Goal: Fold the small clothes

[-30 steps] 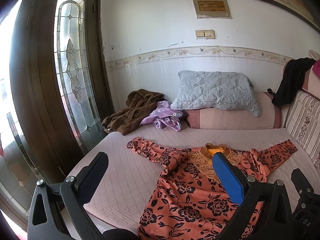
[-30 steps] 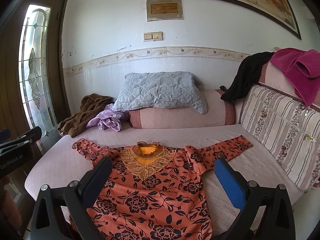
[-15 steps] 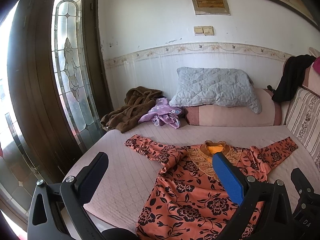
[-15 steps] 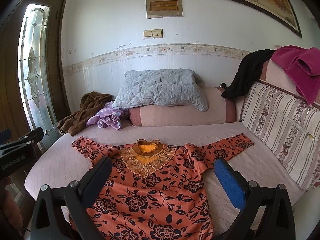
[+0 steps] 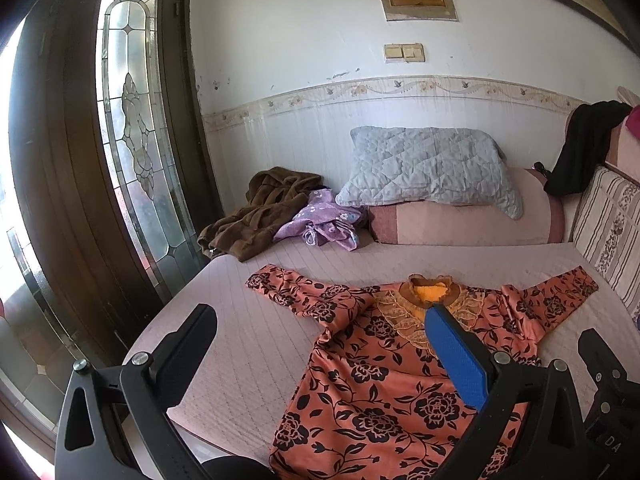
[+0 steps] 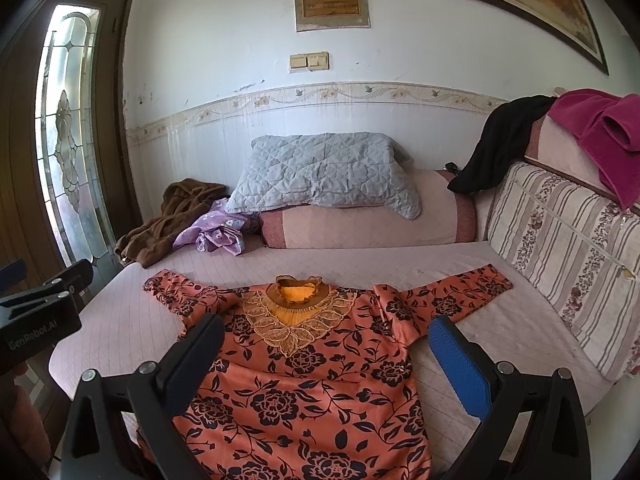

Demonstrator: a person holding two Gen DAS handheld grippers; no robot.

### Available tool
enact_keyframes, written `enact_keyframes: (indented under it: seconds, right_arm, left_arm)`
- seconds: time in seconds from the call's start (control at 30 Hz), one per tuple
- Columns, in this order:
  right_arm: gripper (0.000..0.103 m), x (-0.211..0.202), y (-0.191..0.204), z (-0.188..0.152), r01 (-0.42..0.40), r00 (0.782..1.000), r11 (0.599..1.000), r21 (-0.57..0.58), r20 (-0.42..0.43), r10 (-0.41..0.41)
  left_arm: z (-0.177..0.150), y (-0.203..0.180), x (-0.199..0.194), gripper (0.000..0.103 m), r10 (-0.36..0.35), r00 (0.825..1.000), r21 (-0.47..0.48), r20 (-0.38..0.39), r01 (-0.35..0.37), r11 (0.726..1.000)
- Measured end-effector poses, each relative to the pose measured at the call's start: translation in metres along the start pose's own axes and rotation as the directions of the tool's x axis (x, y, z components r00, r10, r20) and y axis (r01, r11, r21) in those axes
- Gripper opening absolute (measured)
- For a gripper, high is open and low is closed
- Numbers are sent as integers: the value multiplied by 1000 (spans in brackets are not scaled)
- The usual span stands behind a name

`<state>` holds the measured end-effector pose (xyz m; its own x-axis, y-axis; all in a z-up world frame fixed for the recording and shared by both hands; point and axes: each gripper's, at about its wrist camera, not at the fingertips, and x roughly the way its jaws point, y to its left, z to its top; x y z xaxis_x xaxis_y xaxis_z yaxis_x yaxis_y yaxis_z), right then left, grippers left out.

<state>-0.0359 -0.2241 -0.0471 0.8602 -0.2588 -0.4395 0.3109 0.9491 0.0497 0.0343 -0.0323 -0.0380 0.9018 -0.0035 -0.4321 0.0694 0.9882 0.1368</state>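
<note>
Orange cloth with black flowers, a long-sleeved top (image 6: 304, 380), lies face up and spread flat on the pink bed (image 6: 500, 336), both sleeves out to the sides and the gold lace collar (image 6: 298, 304) toward twelve o'clock. No fold has been made yet, so I judge this the approach to the first one.

In its own view, the right claw (image 6: 326, 356) hangs over the top's chest, wide open and holding nothing. The left claw (image 5: 320, 348) is equally wide open and empty, poised above the bed and the garment's left side; its sleeve (image 5: 288, 290) reaches toward ten o'clock. The next move probably calls for each claw to drop to a sleeve or shoulder edge, pinch only that layer, and carry it across the body.

Compared with a second ago, both cameras frame the garment slightly lower and the wall slightly more, a small drift rather than a real advance; the claws have not changed their spread, and the top has not moved.

Loose clothes, a brown robe (image 6: 168, 224) and a purple garment (image 6: 216, 234), wait near the grey pillow (image 6: 324, 172) at eleven o'clock.
</note>
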Motion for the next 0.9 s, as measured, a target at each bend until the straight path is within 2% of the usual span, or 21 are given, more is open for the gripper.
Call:
enact_keyframes:
  seconds: [0.43,0.53,0.6,0.7,0.77,0.83,0.9]
  right_arm:
    - [103,29,0,1,0,1000,1000,6,-30,0]
    - [103,39,-2,1,1,999,1000,6,-39,0]
    - [103,52,-6,0,-3,998,1000,16,-55,4]
    - [103,85,-26,-5,-12,994,998,66,-106,19]
    - [103,117,-52,-9,-33,988,991,129,-145,52]
    - [103,159,-93,-14,-8,979,975,223,-198,53]
    - [103,198,-138,-22,24,971,947,321,-233,55]
  left_arm:
    - [-1,-11,28,103,5,999,14,-41,-4,1000]
    - [-3,-16,46,103,8,998,27,-60,-6,1000]
    - [-7,-19,67,103,-15,995,21,-102,17,1000]
    - [-21,-28,120,103,-71,973,-2,-219,72,997]
    - [-34,-39,160,103,-65,951,5,-302,69,998]
    - [-54,-57,212,103,-63,912,23,-406,79,997]
    - [-69,-70,245,103,-38,886,47,-461,67,997]
